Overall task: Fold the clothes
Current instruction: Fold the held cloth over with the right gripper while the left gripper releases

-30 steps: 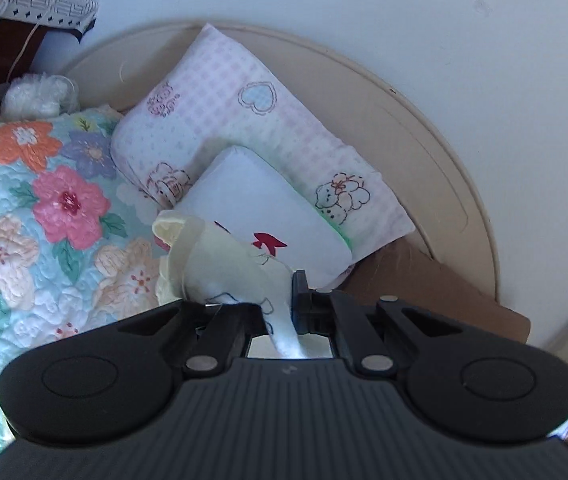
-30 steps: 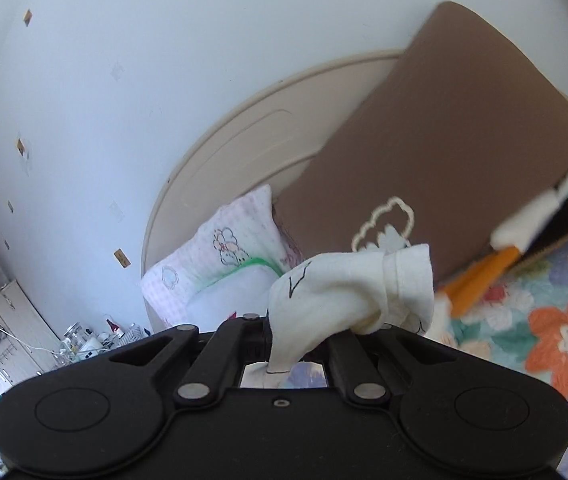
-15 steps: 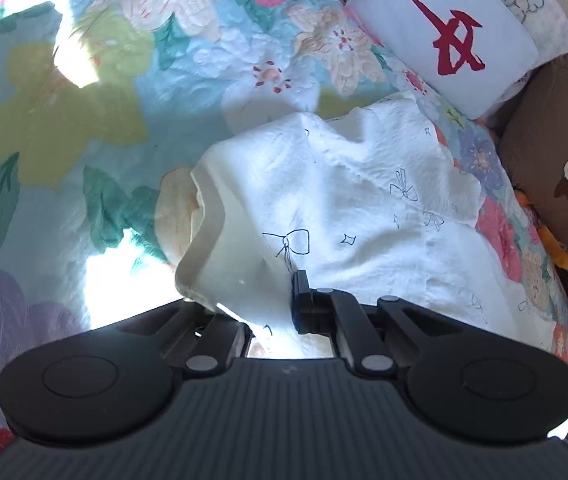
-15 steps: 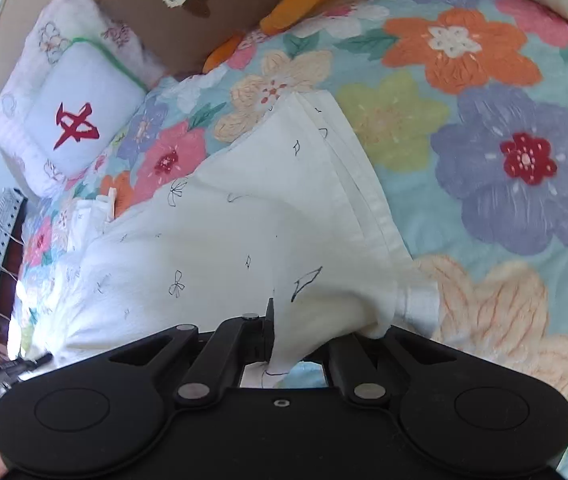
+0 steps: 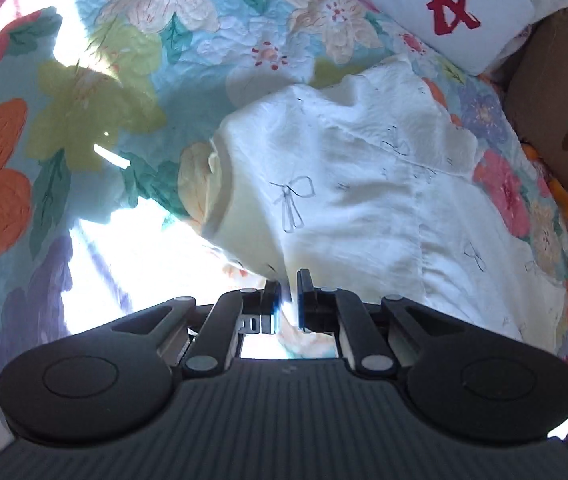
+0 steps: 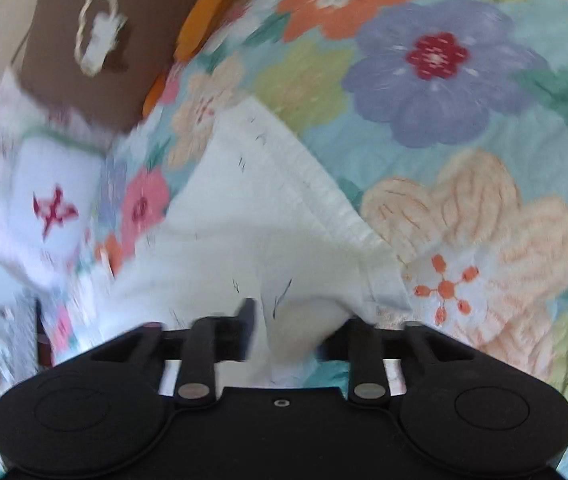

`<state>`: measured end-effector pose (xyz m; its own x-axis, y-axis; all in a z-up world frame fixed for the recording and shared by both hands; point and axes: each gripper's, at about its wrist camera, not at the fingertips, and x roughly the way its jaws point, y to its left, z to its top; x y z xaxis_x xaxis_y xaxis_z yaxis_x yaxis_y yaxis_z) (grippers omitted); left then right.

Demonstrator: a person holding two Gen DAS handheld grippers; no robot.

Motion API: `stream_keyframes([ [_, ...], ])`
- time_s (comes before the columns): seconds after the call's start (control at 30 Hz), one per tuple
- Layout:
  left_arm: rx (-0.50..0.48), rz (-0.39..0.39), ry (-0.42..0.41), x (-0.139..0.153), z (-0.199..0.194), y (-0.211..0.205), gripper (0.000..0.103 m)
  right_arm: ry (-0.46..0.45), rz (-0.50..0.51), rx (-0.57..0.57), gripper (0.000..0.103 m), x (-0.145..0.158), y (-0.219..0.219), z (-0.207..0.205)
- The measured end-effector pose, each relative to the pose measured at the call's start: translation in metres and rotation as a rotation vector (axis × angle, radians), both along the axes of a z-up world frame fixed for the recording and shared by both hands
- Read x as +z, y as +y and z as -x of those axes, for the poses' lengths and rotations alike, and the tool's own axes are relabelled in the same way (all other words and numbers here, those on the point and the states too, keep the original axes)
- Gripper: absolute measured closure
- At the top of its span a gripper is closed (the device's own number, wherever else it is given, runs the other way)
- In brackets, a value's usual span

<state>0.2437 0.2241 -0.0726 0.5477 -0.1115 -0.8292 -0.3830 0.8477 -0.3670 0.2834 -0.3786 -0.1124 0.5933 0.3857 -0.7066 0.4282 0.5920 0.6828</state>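
Observation:
A cream-white garment (image 5: 364,184) with small black bow prints lies spread on the floral quilt (image 5: 84,120). My left gripper (image 5: 288,300) is at its near edge, beside a sleeve cuff (image 5: 216,192); its jaws stand slightly apart and the cloth edge passes between them. In the right wrist view, which is blurred, the same garment (image 6: 252,208) runs from the quilt (image 6: 464,140) into my right gripper (image 6: 284,320), whose jaws stand wide apart with a bunched fold between them.
A white pillow with a red mark (image 5: 444,8) and a brown cushion (image 5: 556,112) lie at the head of the bed. An orange and white soft toy (image 6: 204,12) lies by the brown cushion (image 6: 96,40). Bright sunlight falls on the quilt at left.
Both grippers swung down from facing the wall and laid the garment out on the quilt. The jaws of both have since opened, the right ones wide.

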Motion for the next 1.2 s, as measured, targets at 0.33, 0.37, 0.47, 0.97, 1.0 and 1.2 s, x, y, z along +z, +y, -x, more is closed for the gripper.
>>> stream_keyframes([
  [0.33, -0.304, -0.151, -0.135, 0.016, -0.014, -0.109, 0.056, -0.033, 0.050, -0.066, 0.094, -0.012, 0.006, 0.003],
  [0.37, -0.320, -0.144, -0.130, 0.011, -0.017, -0.115, 0.056, -0.062, 0.114, -0.035, 0.095, -0.004, 0.011, 0.001],
  [0.47, -0.357, -0.130, -0.119, -0.002, -0.024, -0.130, 0.056, -0.175, 0.283, 0.066, 0.096, 0.027, 0.036, -0.006],
  [0.97, -0.200, 0.007, -0.168, -0.005, -0.030, -0.056, 0.056, -0.478, 0.328, 0.701, 0.092, 0.071, 0.319, -0.063],
  [1.0, -0.207, 0.013, -0.151, -0.009, -0.030, -0.054, 0.056, -0.449, 0.308, 0.721, 0.090, 0.062, 0.328, -0.064],
  [1.2, -0.306, 0.043, -0.192, -0.015, -0.026, -0.065, 0.056, -0.327, 0.128, 0.770, 0.060, 0.045, 0.312, -0.064],
])
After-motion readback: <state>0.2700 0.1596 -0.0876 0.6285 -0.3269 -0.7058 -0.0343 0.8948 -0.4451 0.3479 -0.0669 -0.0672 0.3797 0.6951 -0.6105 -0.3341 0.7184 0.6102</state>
